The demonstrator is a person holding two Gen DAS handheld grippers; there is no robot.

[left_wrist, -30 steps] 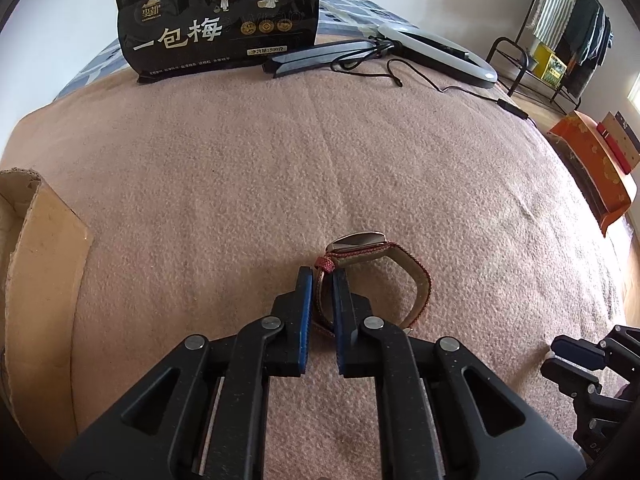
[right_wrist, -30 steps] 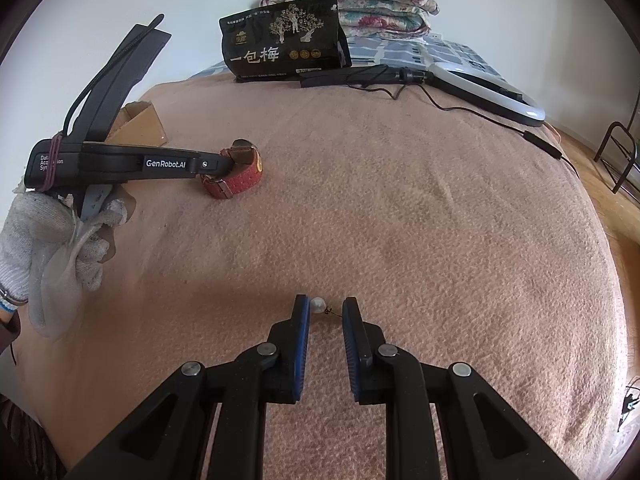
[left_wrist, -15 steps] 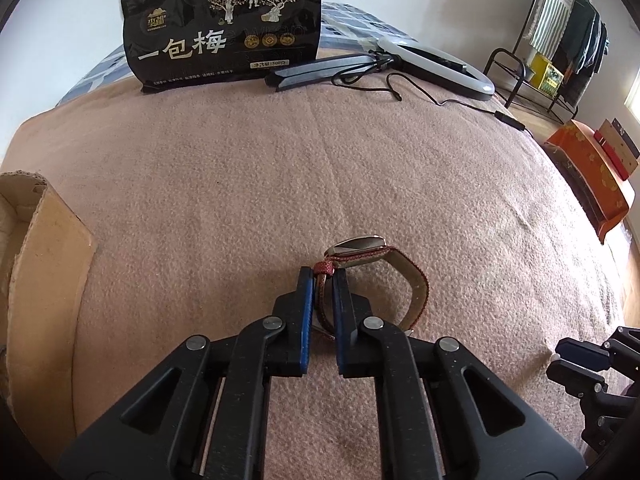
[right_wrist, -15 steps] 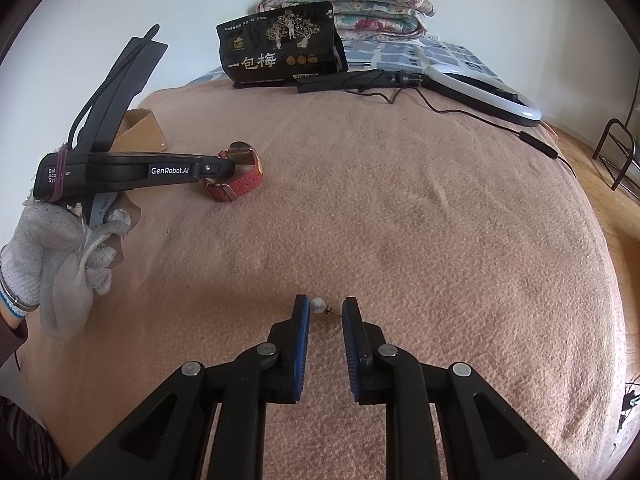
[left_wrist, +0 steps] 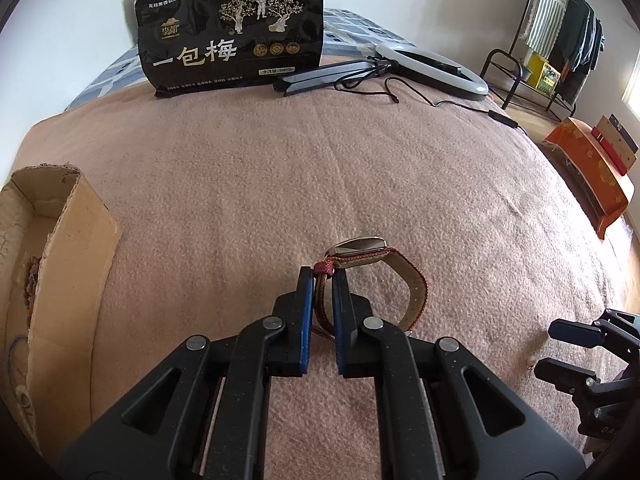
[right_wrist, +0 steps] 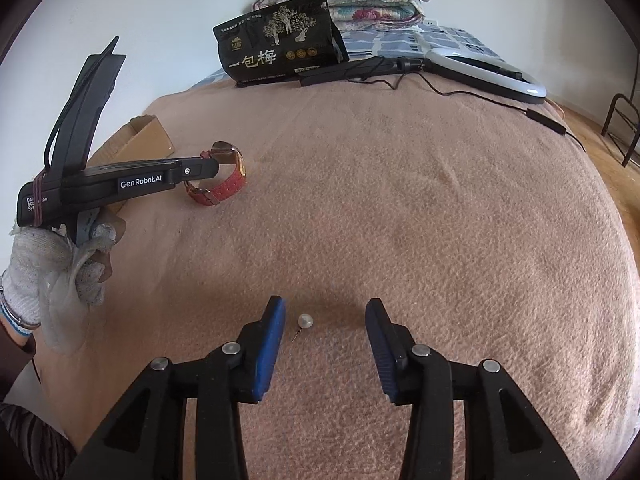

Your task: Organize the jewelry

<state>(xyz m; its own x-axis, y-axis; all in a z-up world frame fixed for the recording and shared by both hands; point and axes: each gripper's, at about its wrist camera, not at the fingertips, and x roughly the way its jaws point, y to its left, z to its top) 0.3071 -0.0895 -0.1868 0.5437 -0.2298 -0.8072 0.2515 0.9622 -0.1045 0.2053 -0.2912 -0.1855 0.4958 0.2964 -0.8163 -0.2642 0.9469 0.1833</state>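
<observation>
Here we see the left tool (left_wrist: 323, 280), low in the middle of its frame, clamped on the red strap of a watch (left_wrist: 374, 276), which is lifted a little above the pink blanket (left_wrist: 320, 160) on the bed. The right tool (right_wrist: 325, 316) has just been spreading its jaws and grips nothing; a small pearl earring (right_wrist: 305, 321) lies on the blanket between them, nearer the left pad. A cardboard box (left_wrist: 60, 248) sits at the left edge.
</observation>
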